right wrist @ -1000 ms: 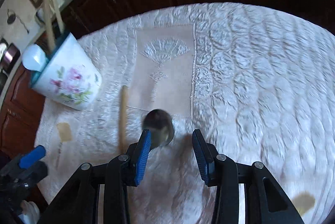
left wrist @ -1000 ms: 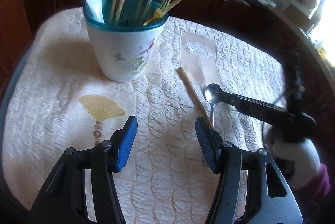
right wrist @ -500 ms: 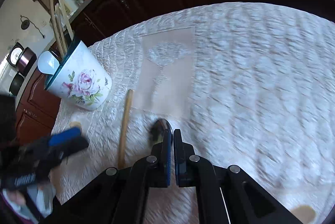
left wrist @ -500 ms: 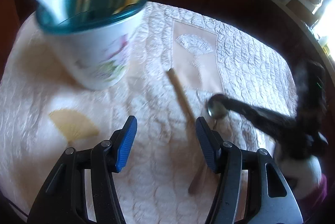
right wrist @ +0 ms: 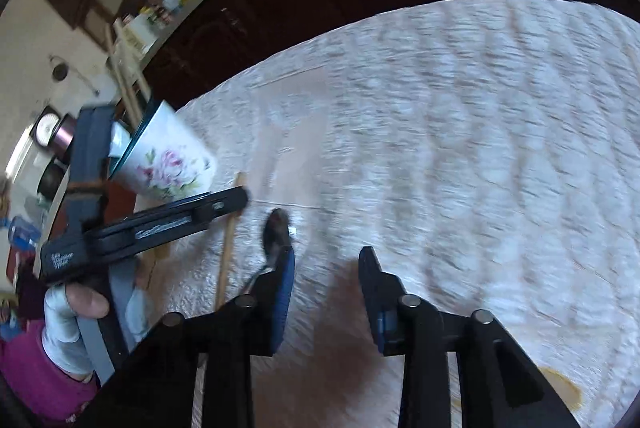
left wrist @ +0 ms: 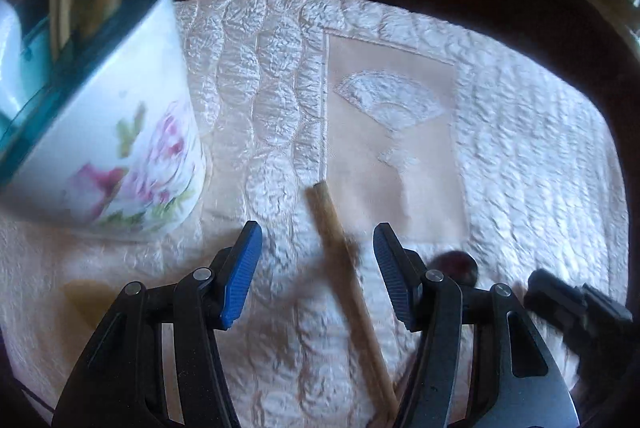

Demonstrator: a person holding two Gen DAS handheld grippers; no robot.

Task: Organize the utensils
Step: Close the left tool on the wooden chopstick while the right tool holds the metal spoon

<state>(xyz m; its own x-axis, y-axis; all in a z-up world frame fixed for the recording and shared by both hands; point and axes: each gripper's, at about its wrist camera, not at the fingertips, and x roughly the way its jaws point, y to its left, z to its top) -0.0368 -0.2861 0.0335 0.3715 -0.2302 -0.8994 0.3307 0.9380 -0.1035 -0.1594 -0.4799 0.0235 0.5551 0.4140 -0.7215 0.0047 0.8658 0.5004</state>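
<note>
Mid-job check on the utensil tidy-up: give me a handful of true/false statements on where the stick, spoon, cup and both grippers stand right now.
1. The wooden stick lies on the tablecloth between the open fingers of the left gripper. True.
2. The right gripper is clamped shut on the metal spoon. False: its jaws are opening, nothing sits between them, and the spoon lies on the cloth by its left finger.
3. The floral cup stands upright with utensils in it. True.
4. The floral cup is empty. False: sticks and a white spoon stand in it.
5. The wooden stick is already in the cup. False: it lies on the cloth.
</note>
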